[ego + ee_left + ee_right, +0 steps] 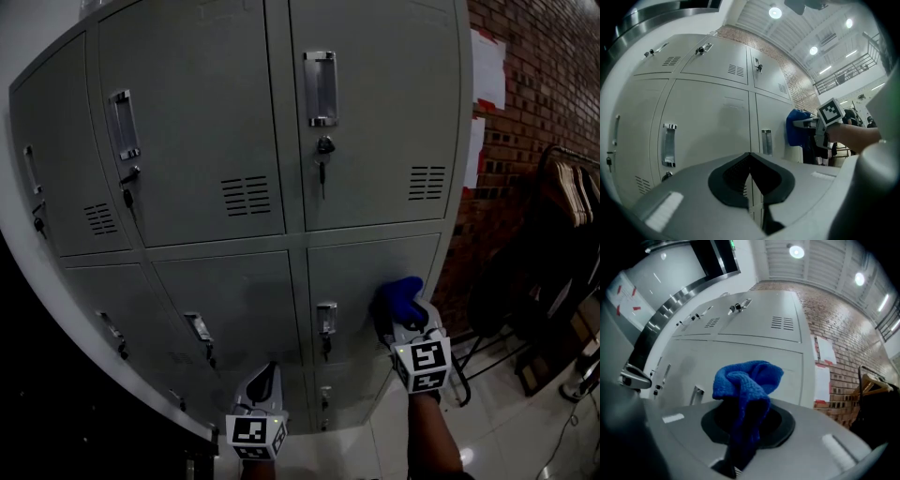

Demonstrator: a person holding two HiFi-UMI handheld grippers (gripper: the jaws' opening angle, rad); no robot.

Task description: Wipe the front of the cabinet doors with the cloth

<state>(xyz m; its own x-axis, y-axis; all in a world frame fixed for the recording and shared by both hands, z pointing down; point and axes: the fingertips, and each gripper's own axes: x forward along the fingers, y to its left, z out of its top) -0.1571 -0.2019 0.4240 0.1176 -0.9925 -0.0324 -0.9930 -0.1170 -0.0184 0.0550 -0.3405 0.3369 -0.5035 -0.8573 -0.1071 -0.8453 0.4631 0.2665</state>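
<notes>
A grey metal locker cabinet [234, 141] with several doors fills the head view. My right gripper [398, 314] is shut on a bunched blue cloth [397, 298], which is pressed against the lower right door [375, 272], right of its handle [325, 319]. In the right gripper view the cloth [746, 385] sticks out of the shut jaws toward the door. My left gripper [263, 386] hangs lower, in front of the bottom doors, jaws shut with nothing between them. The left gripper view shows the cloth [796, 127] and the other gripper off to the right.
A red brick wall [544, 84] with white paper sheets stands right of the cabinet. A dark clothes rack with hangers [562, 197] stands at the right on a shiny tiled floor [525, 441]. Keys hang in the upper door locks [323, 150].
</notes>
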